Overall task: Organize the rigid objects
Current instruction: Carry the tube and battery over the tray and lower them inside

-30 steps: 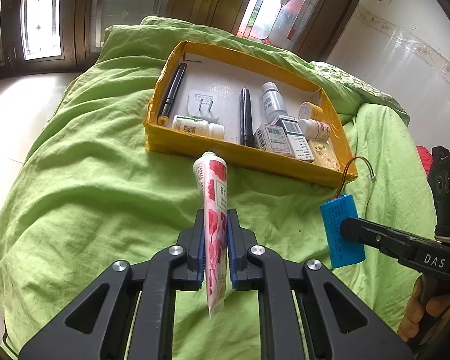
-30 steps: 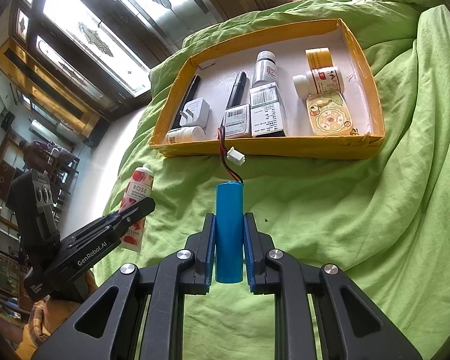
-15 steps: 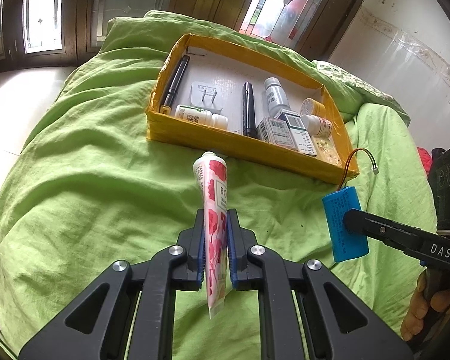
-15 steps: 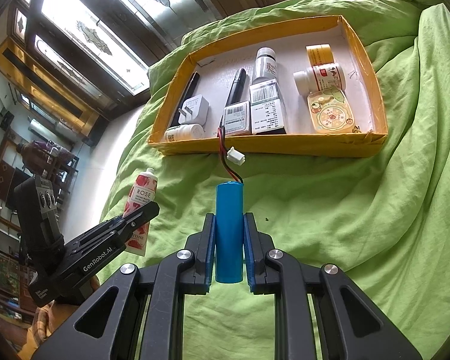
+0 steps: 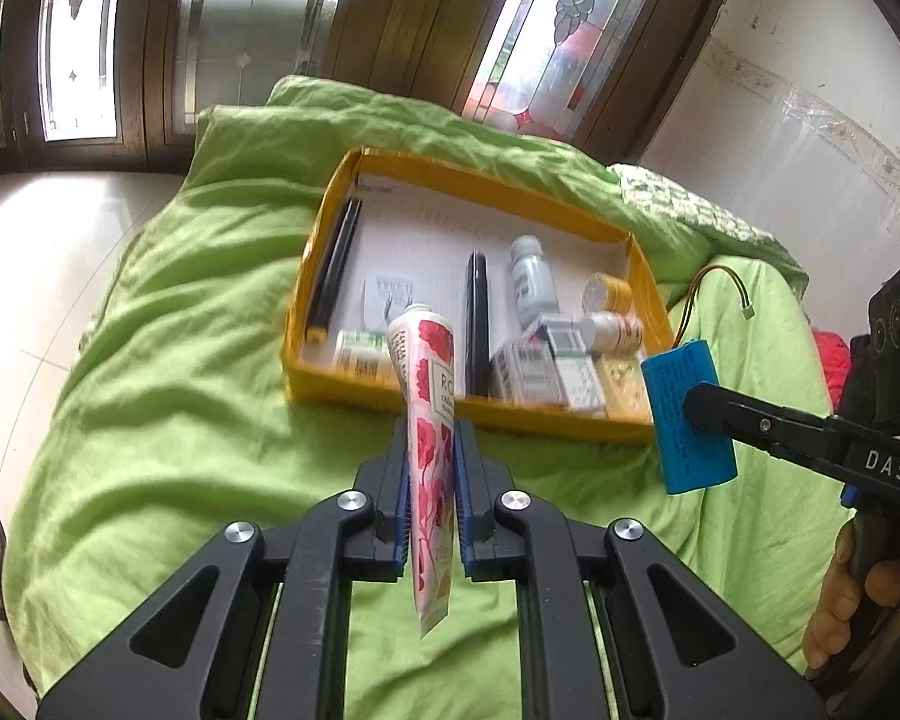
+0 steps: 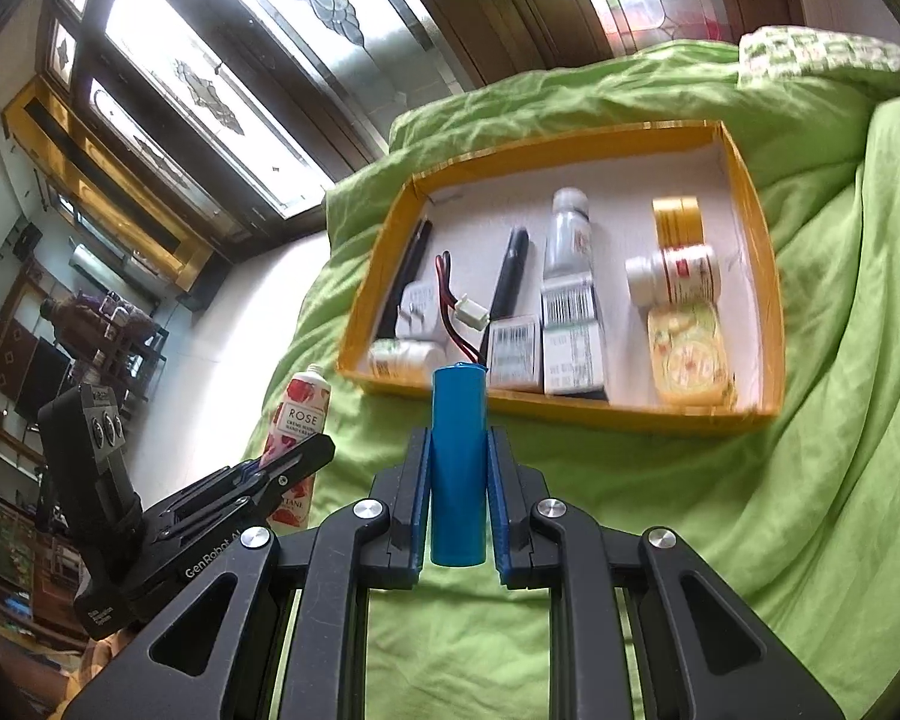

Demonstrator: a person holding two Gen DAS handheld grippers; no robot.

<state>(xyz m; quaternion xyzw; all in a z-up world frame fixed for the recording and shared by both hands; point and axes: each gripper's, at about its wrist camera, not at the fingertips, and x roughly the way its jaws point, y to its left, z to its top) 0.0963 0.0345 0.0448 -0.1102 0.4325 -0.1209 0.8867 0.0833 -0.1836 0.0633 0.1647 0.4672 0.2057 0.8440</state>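
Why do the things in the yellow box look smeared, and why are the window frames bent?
Left wrist view: the yellow cardboard box is motion-blurred, while the rose-printed cream tube clamped in the left gripper stays sharp. Right wrist view: milder smear in the box; the blue cylindrical battery in the right gripper is crisp. Both views: fisheye lenses bow the window frames.

home bedroom, green-quilted bed, stained-glass windows

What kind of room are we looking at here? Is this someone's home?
Most likely a bedroom in a home. A rumpled green bedsheet covers what looks like a bed, a patterned pillow lies at its far end, and ornate stained-glass windows in dark wooden frames stand behind it.
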